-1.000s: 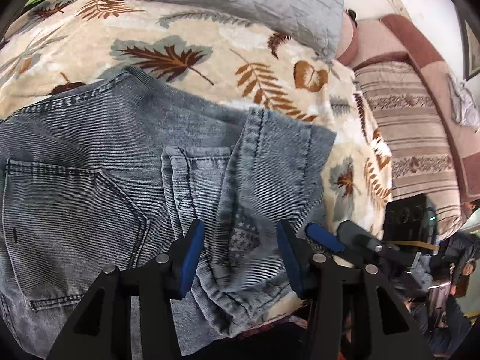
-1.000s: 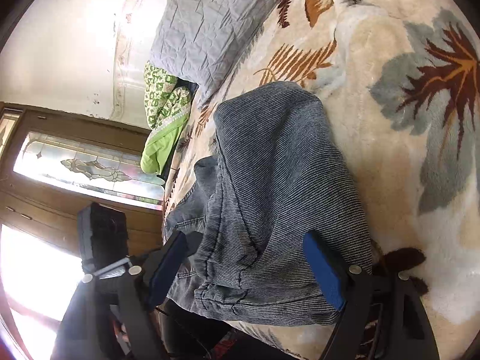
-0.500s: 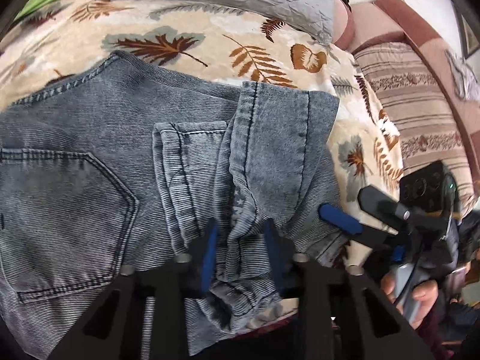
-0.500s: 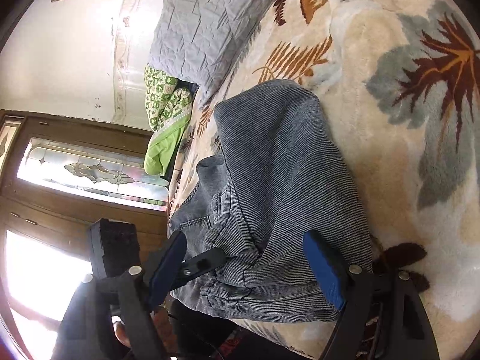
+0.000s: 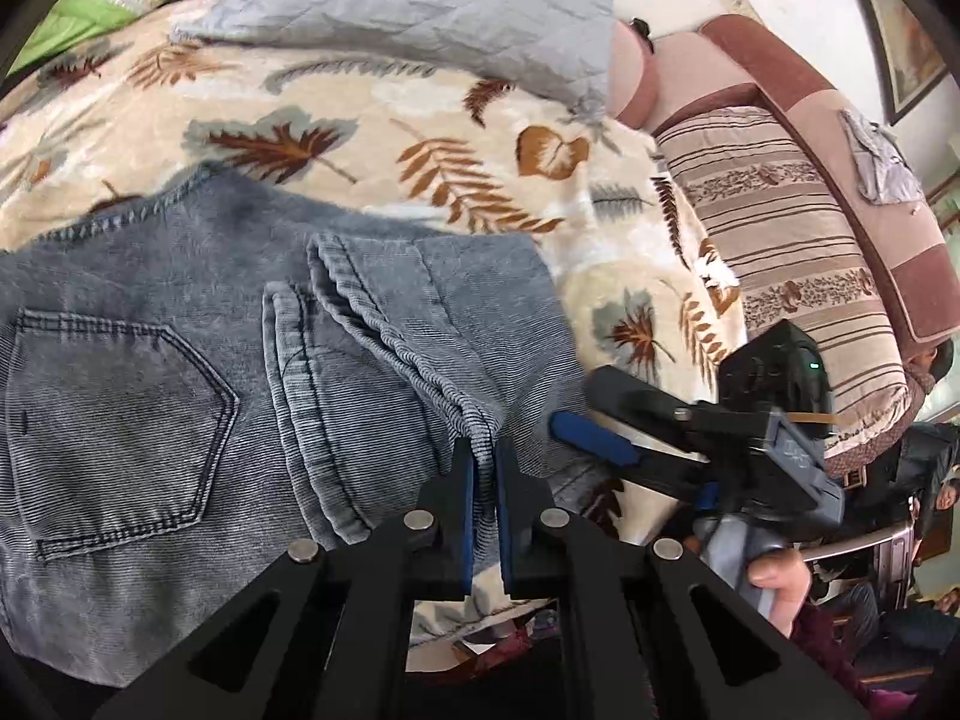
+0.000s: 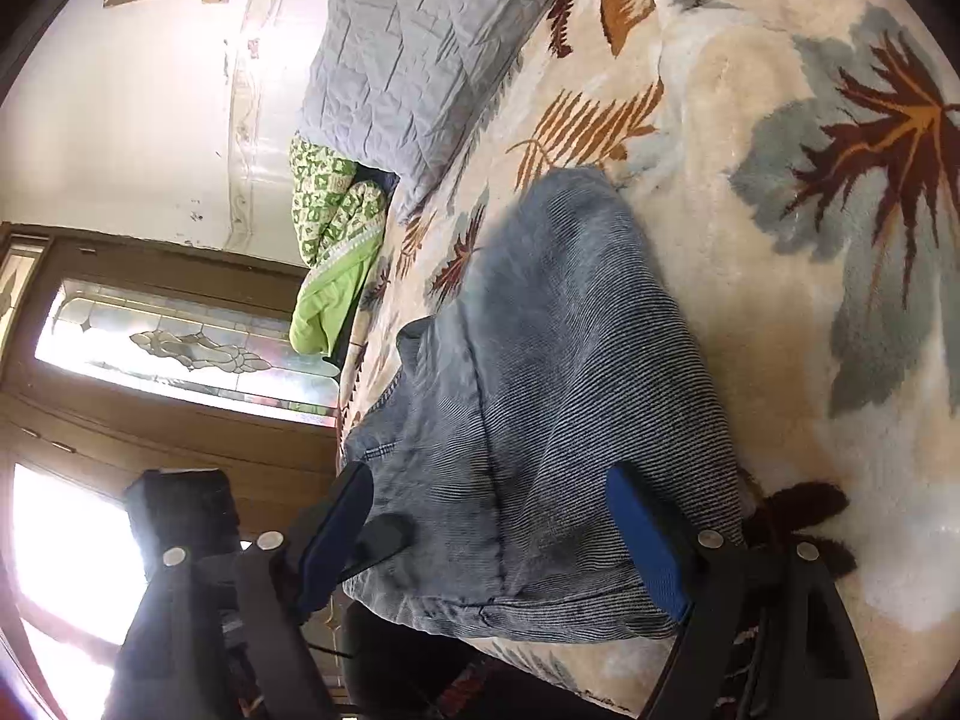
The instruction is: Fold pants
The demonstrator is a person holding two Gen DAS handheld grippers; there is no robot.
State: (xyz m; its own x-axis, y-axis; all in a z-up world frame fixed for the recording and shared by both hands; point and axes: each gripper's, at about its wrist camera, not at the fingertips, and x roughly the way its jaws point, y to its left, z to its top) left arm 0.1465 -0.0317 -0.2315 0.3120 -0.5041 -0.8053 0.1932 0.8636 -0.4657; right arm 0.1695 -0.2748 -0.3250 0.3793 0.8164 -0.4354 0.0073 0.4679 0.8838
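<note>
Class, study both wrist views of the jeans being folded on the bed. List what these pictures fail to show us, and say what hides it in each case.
1. Jeans: left wrist view, the picture's left and bottom edges cut them off.
2. Denim between the left gripper's pads: hidden by the pads.
3. Hem edge under the right gripper: right wrist view, the denim's own drape hides its underside.
4. Framed picture: left wrist view, cut off at the rim.

Both grippers (image 5: 485, 468) (image 6: 498, 534): black frames, blue pads, silver screws.

pants (image 5: 180, 420) – faded blue-grey denim | blanket (image 5: 420, 138) – cream, brown-and-grey leaves | pillow (image 5: 420, 6) grey
</note>
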